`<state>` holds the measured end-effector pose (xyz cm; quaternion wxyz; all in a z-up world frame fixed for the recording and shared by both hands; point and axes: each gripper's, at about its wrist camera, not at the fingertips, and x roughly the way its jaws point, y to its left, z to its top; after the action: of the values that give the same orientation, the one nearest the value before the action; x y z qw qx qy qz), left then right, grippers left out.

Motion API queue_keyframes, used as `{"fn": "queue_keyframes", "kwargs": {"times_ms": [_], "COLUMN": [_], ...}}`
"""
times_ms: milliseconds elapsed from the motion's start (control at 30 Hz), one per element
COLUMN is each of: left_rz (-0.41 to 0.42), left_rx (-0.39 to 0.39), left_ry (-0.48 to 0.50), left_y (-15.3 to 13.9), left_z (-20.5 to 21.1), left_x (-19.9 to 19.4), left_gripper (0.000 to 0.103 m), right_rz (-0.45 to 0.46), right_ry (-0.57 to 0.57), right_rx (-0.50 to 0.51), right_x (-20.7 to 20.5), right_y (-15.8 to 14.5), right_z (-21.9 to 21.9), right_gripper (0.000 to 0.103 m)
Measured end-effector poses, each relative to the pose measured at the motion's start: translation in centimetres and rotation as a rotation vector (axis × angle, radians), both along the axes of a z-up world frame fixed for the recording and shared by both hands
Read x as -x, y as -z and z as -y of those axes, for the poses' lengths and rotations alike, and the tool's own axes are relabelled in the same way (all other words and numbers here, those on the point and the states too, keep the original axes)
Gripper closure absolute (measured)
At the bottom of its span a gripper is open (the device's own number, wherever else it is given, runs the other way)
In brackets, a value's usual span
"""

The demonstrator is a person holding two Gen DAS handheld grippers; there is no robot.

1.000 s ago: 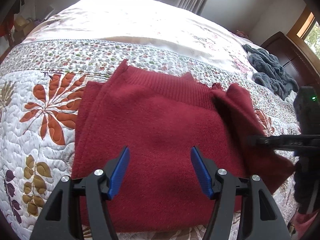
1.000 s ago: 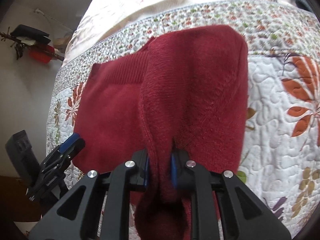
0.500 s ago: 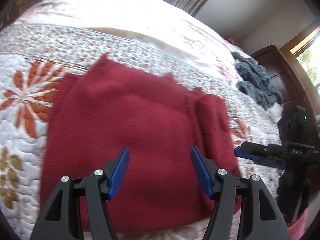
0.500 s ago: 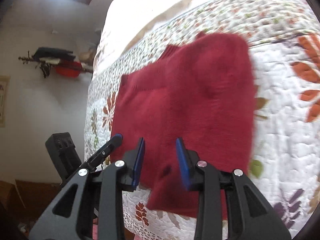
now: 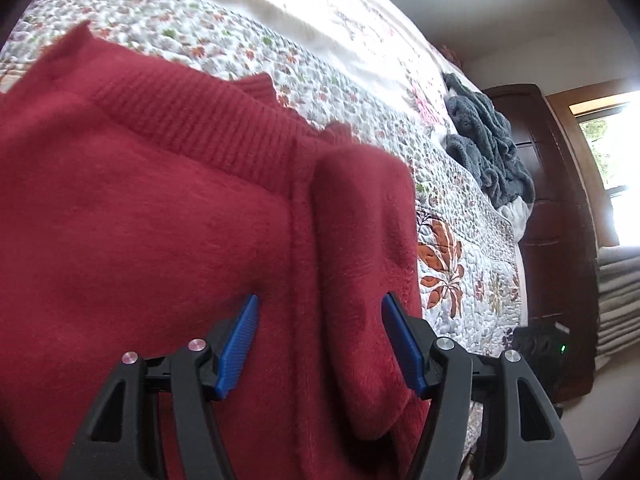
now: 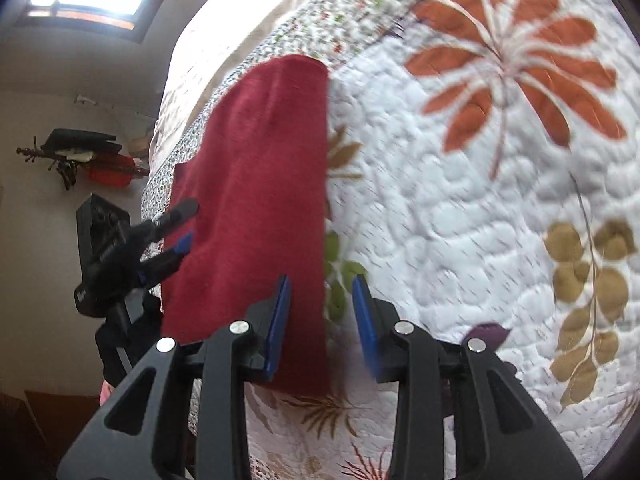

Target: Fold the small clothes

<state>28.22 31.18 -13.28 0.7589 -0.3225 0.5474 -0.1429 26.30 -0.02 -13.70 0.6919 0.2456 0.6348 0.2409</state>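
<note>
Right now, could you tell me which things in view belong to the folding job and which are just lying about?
For the job:
- red sweater, one side folded over
- left gripper, open
- right gripper, open

Lying about:
- grey blanket, bunched up
- floral quilt underneath
- dark wooden cabinet

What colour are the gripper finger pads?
Blue, on both the left gripper and right gripper; clearest in the left wrist view.

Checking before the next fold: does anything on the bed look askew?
Yes: the red sweater's folded-in right strip bulges in a raised ridge instead of lying flat. A grey blanket lies bunched farther along the bed.
</note>
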Motion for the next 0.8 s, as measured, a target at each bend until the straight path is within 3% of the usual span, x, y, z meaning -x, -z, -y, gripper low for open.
{"fn": "queue_keyframes", "kwargs": {"times_ms": [300, 467, 500, 533, 600, 633, 800], "left_rz": [-0.011, -0.031, -0.033, -0.032, -0.026, -0.021, -0.039], "left_rx": [0.056, 0.032, 0.041, 0.046, 0.051, 0.053, 0.040], "left_ry": [0.046, 0.057, 0.054, 0.055, 0.070, 0.073, 0.069], "left_y": [-0.1, 0.5, 0.5, 0.4, 0.0, -0.1, 0.3], "left_z": [1.6, 2.3, 2.4, 2.5, 3.0, 3.1, 3.8], "left_x": [-0.5, -0.6, -0.6, -0.6, -0.4, -0.3, -0.9], "left_gripper": [0.039, 0.040, 0.045, 0.059, 0.077, 0.080, 0.078], "right_rz": [0.003, 0.011, 0.013, 0.015, 0.021, 0.021, 0.013], "right_ry": [-0.003, -0.018, -0.019, -0.019, -0.019, -0.017, -0.015], "right_rx": [0.015, 0.016, 0.021, 0.025, 0.032, 0.034, 0.036], "right_x": [0.9, 0.8, 0.7, 0.7, 0.6, 0.6, 0.5], "right_y": [1.1, 1.2, 1.1, 1.1, 1.0, 1.1, 1.5], "right_z": [1.1, 0.4, 0.3, 0.3, 0.2, 0.3, 0.3], "right_gripper": [0.070, 0.069, 0.068, 0.067, 0.067, 0.067, 0.066]}}
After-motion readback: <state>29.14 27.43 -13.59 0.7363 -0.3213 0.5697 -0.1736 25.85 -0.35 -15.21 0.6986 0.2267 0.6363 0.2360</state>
